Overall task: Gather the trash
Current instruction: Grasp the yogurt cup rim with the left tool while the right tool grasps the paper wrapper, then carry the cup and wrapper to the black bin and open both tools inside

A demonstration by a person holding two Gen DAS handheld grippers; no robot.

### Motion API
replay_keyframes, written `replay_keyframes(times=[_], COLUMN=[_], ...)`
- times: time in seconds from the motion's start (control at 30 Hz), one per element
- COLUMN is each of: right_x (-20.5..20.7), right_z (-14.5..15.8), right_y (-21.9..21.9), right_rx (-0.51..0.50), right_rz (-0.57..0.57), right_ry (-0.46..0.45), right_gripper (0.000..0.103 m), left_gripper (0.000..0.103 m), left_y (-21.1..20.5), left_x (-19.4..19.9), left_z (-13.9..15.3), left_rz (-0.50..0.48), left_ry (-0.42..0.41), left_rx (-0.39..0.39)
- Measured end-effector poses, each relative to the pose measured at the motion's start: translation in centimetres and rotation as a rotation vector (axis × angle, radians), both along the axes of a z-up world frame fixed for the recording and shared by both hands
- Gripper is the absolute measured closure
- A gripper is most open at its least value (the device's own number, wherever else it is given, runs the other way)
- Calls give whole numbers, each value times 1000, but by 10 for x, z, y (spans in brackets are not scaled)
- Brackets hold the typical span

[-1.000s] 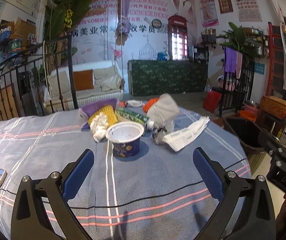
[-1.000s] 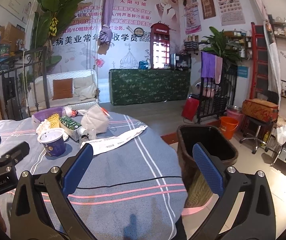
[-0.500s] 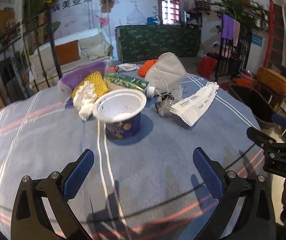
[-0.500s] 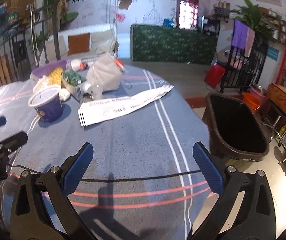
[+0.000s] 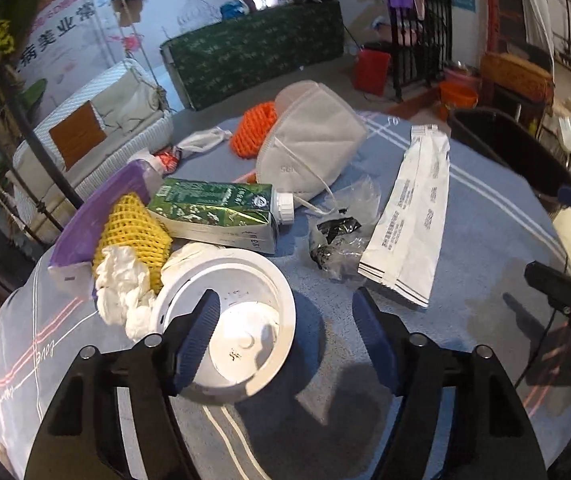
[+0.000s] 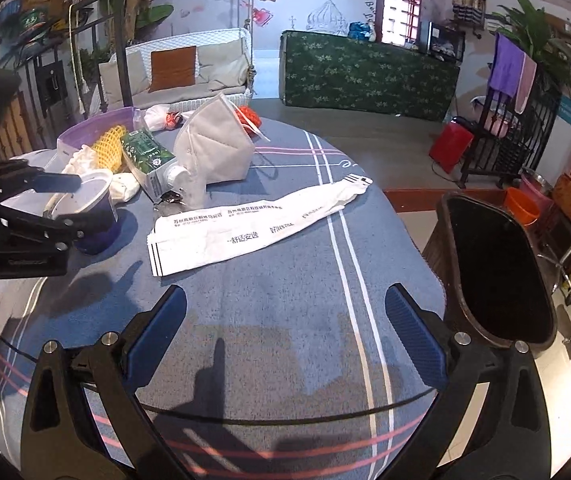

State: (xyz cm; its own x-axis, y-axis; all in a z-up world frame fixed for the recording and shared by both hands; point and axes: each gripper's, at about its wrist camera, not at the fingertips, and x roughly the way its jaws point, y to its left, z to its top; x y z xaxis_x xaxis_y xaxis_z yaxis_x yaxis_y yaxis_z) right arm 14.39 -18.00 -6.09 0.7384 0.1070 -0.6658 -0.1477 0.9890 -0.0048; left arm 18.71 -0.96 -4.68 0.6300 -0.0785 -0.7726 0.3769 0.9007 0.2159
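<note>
Left gripper: my left gripper [image 5: 285, 312] straddled the rim of the white-lined, dark blue paper cup [image 5: 241, 320], one finger inside, the other outside, jaws apart and not yet pinching.
Right gripper: my right gripper [image 6: 285, 320] hung wide open over bare blue striped tablecloth [image 6: 285, 344].
Cup: it stood upright, touching crumpled white tissue [image 5: 121, 284] and yellow foam netting [image 5: 133, 224].
Other trash: green milk carton [image 5: 213, 208], grey folded face mask [image 5: 313, 140], long white paper sleeve [image 6: 253, 224].
Bin: dark brown wastebasket [image 6: 497, 272] stood just beside the table edge.
</note>
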Motion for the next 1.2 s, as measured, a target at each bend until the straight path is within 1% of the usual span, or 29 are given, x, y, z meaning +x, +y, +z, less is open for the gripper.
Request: replay_keyframes(times=[0.03,0.1,0.17,0.23,0.27,0.3,0.37,0.4,0.47,0.5,0.53,0.57,0.67,0.7,0.77,0.8,0.83,0.87,0.9,0.93,1.03,1.2], right_x=[4,12,25,38,43,51,66,76,91,100,105,110,124,129,132,133,135,135,136,136,130,114], right_z=[0,-2,-4,-4,-5,-5,-8,-9,-14,-18,-19,-20,-29,-34,-38,-38,-39,-41,-44,-46,-48,-35], right_y=[-2,-3,-6,-8,-9,-11,-13,-16,-19,-21,-22,-22,-19,-21,-24,-25,-25,-26,-27,-29,-35,-47], right_rx=[13,24,36,57,68,90,131,163,213,241,249,257,285,318,359,368,384,409,442,477,544,574], right_rz=[3,9,9,16,20,23,22,15,-1,-17,-28,-33,-56,-70,-92,-102,-112,-115,-114,-113,-103,-80], right_ry=[11,35,59,90,96,113,146,171,212,235,243,249,284,305,305,297,291,293,306,316,308,274], right_gripper=[5,5,5,6,7,10,15,18,20,23,26,27,36,40,45,51,62,69,82,90,95,97], left_gripper=[39,48,54,64,73,79,85,86,88,88,89,90,91,92,92,92,92,92,92,92,92,92], left_y=[0,2,5,10,13,16,22,27,34,37,39,41,44,46,49,51,52,54,55,55,54,45], left_x=[3,7,8,6,4,3,-1,-3,-6,-9,-11,-13,-17,-19,-21,-22,-22,-23,-24,-25,-29,-35], left_z=[-2,-6,-9,-11,-13,-14,-16,-16,-16,-16,-15,-15,-14,-15,-16,-16,-16,-16,-16,-16,-13,-7], left_rz=[-3,-2,9,25,30,39,62,71,93,106,115,123,146,157,175,188,197,206,214,221,226,219], left_ry=[23,66,89,104,112,118,120,119,110,101,93,82,74,74,71,73,75,77,80,79,54,26], left_rx=[3,4,-1,-21,-38,-50,-67,-88,-120,-133,-145,-155,-177,-191,-213,-230,-244,-261,-278,-284,-296,-338])
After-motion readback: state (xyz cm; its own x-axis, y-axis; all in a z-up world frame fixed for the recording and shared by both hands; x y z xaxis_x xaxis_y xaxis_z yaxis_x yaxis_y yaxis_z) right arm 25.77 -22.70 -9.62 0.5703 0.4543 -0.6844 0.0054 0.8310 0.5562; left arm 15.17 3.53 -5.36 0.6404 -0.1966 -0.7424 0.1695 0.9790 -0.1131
